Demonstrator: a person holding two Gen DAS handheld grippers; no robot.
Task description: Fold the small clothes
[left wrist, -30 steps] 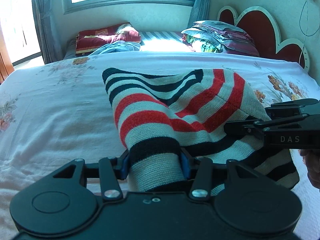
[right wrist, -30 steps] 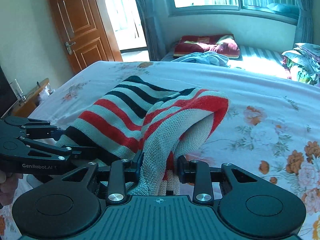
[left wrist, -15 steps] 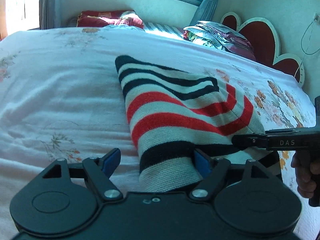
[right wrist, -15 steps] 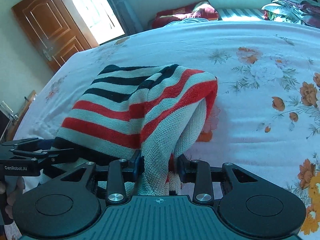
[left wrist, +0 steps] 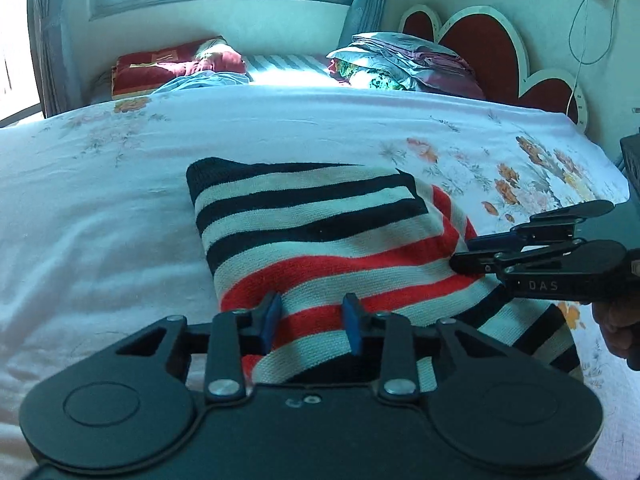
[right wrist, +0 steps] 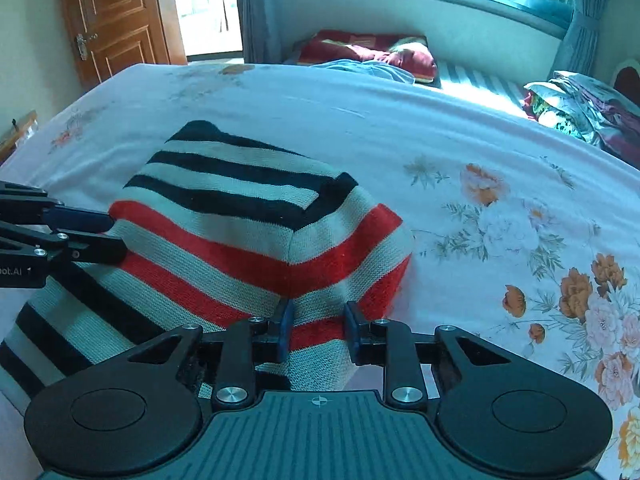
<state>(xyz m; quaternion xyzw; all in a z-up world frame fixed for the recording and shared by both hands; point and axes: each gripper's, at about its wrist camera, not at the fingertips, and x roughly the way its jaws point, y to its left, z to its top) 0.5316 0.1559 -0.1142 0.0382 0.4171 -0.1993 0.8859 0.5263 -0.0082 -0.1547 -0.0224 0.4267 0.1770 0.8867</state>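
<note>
Your left tongs (left wrist: 310, 322) were closing with a fold of the striped sweater (left wrist: 320, 236) between the pads; your right tongs (right wrist: 316, 328) were closing likewise on its right near edge. The sweater lay on the bed (left wrist: 100, 220), partly folded, its near part bunched. Had either pair slipped, the fold would likely have sprung open; uneven pull could have skewed the stripes. Nothing stood in the way nearby. The bedding pile (left wrist: 404, 64) and red pillow (left wrist: 176, 66) sat far off by the headboard (left wrist: 480, 44).
</note>
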